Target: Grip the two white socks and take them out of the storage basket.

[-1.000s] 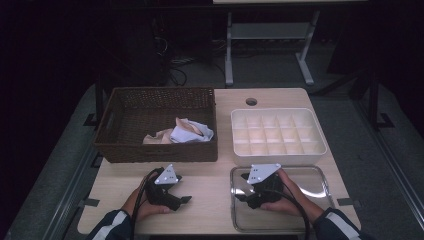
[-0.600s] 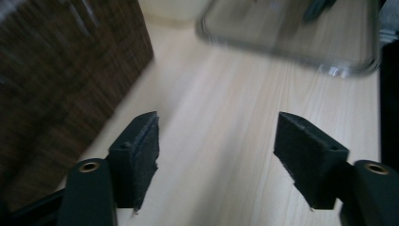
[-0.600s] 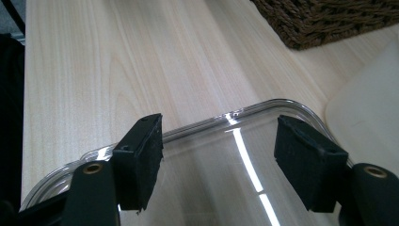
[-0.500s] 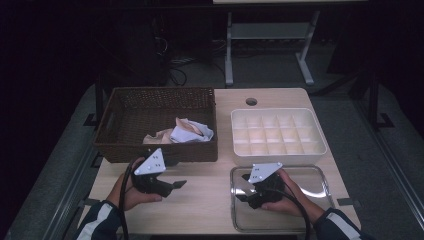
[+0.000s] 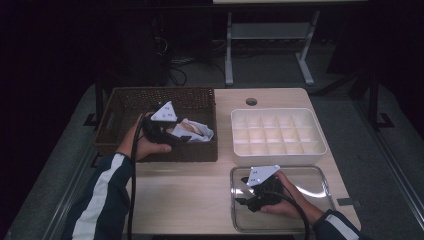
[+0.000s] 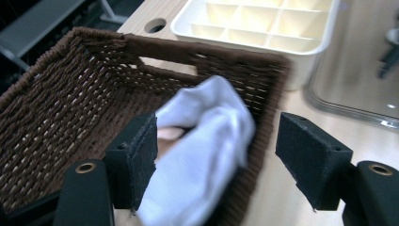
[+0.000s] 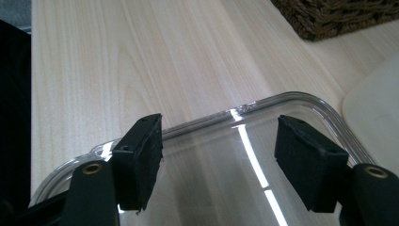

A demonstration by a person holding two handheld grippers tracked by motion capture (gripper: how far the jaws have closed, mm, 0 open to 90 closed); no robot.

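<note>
Left gripper: jaws spread, white cloth between them, in the basket. Right gripper: jaws released above clear tray.

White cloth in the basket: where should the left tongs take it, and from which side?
Grip the white cloth on its raised, bunched fold, coming from above over the basket's near wall. That hump stands proud of the weave, already between the open left tongs.

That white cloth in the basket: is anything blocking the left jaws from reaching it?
Nothing visible does. The left gripper is over the wicker basket with jaws open, and the white cloth lies straight ahead between them, bunched against the basket's wall.
</note>
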